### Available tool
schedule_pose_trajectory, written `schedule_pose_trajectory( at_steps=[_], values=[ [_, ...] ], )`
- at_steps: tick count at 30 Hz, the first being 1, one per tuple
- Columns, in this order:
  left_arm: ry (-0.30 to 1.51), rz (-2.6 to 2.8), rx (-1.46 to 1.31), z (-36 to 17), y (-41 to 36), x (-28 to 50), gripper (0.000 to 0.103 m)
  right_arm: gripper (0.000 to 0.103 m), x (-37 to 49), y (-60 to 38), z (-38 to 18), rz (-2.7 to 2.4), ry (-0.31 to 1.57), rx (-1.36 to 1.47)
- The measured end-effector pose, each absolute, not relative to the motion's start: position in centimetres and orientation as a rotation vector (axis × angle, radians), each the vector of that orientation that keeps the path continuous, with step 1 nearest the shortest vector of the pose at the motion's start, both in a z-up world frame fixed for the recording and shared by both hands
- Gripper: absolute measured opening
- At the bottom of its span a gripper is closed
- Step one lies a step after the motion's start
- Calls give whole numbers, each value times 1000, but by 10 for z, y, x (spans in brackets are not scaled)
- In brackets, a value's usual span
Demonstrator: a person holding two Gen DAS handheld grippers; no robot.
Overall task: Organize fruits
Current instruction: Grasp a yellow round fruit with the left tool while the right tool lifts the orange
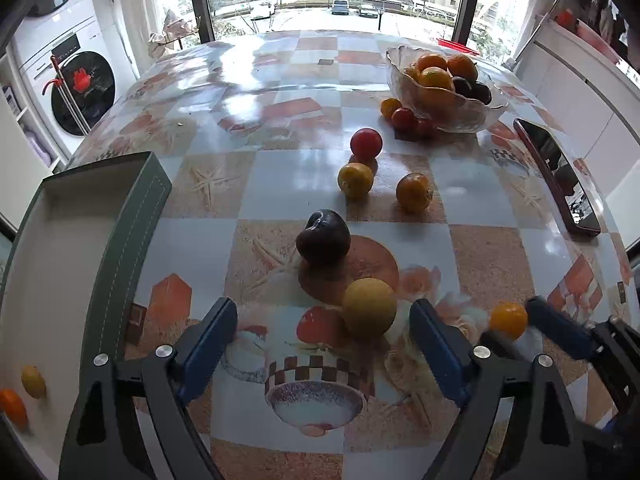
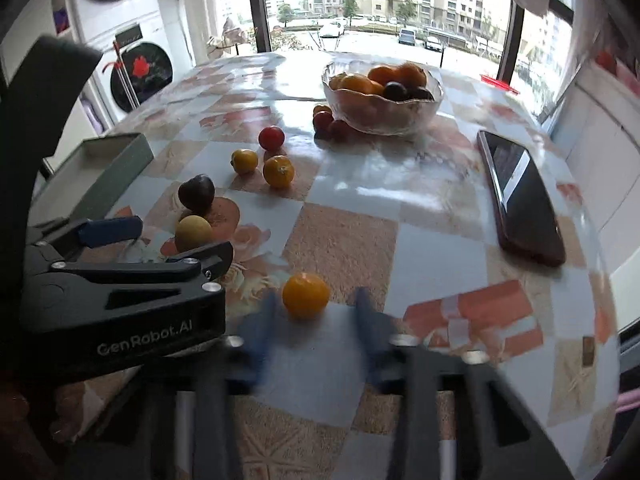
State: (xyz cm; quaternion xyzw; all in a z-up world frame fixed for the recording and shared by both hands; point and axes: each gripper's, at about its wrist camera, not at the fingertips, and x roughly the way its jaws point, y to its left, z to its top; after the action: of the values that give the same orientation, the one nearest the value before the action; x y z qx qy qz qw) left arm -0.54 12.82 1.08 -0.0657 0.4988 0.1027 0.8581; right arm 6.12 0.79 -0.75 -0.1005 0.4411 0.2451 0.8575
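Note:
My left gripper (image 1: 324,316) is open just above the table. A round yellow fruit (image 1: 370,306) lies between its blue fingers, close to the right one, with the pads not pressing it. A dark plum (image 1: 323,238) sits just beyond. My right gripper (image 2: 312,304) is blurred, with its fingers on both sides of a small orange fruit (image 2: 306,294), shut on it at the tips. In the left wrist view that orange fruit (image 1: 508,320) shows to the right, held low over the table. Farther off lie a red fruit (image 1: 366,143), a yellow one (image 1: 355,180) and an orange one (image 1: 414,192).
A green box (image 1: 148,200) with a white inside stands at the left, holding a small yellow fruit (image 1: 33,380) and an orange one (image 1: 12,404). A glass bowl (image 1: 460,116) of fruit stands at the far right, small tomatoes beside it. A phone (image 1: 560,176) lies at the right edge.

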Motion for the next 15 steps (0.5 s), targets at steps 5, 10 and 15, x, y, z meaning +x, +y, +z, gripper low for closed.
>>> schedule_pose_trajectory(
  at_steps=[5, 10, 15],
  values=[
    [1035, 225, -141, 11, 126, -6, 82, 23, 58, -14, -4, 514, 930, -98],
    [1002, 217, -140, 17, 122, -13, 26, 23, 46, -36, 6, 511, 936, -43],
    [1002, 180, -191, 21, 129, -37, 26, 23, 29, -48, 6, 509, 960, 6]
  ],
)
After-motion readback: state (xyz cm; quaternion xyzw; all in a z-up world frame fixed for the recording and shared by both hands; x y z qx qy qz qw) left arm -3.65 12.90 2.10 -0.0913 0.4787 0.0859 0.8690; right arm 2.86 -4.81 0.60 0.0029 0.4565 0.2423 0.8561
